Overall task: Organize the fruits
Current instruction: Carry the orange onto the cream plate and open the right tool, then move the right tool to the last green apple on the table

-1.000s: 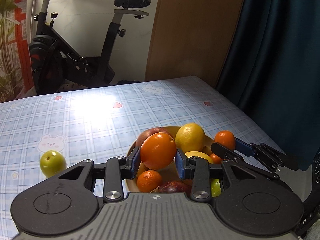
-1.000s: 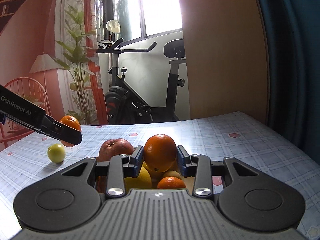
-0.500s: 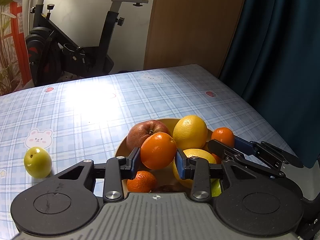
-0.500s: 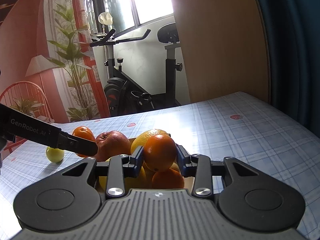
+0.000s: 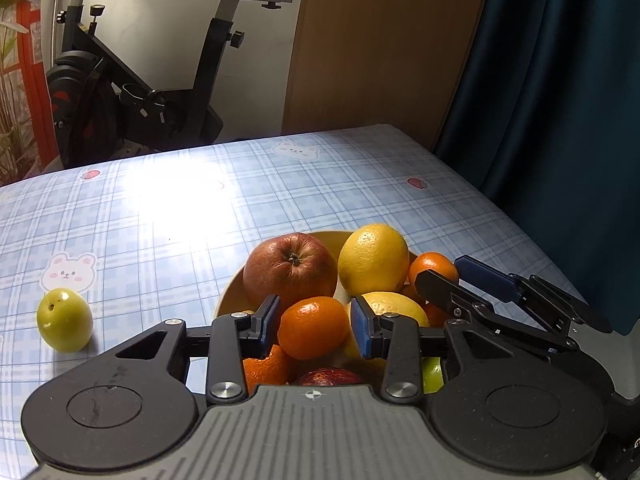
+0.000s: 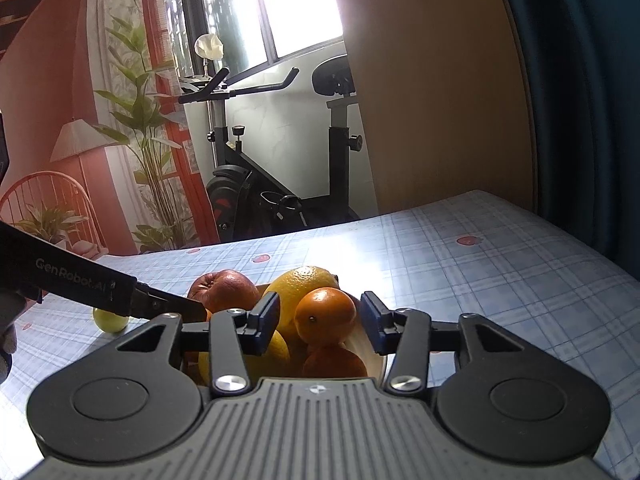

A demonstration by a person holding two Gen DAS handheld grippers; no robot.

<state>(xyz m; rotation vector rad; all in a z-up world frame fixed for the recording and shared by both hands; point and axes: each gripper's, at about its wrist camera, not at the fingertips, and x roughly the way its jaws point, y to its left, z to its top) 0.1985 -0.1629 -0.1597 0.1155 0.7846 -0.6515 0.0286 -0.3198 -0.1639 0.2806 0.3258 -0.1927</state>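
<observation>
We have both grippers over the yellow bowl (image 5: 236,292), which stands toward the near right part of the table (image 5: 168,216) and is heaped with fruit. Our left gripper (image 5: 314,326) has its blue pads set wide around a small orange (image 5: 312,328): we see a thin gap at each side, so we judge the fruit freed, resting on the pile just in front of the red apple (image 5: 290,268). Our right gripper (image 6: 320,318) is likewise spread, with clear daylight on both sides of its orange (image 6: 326,316), which sits atop another orange at the bowl's right side, touching the big lemon (image 6: 298,292). What the next move turns on is the one fruit outside the bowl: the green fruit (image 5: 64,319) lies on the cloth well to the left of the bowl, toward the table's left edge, its long axis roughly upright. It sits left of the left fingers and far beyond the right ones, so we judge the left hand the nearer for it.
</observation>
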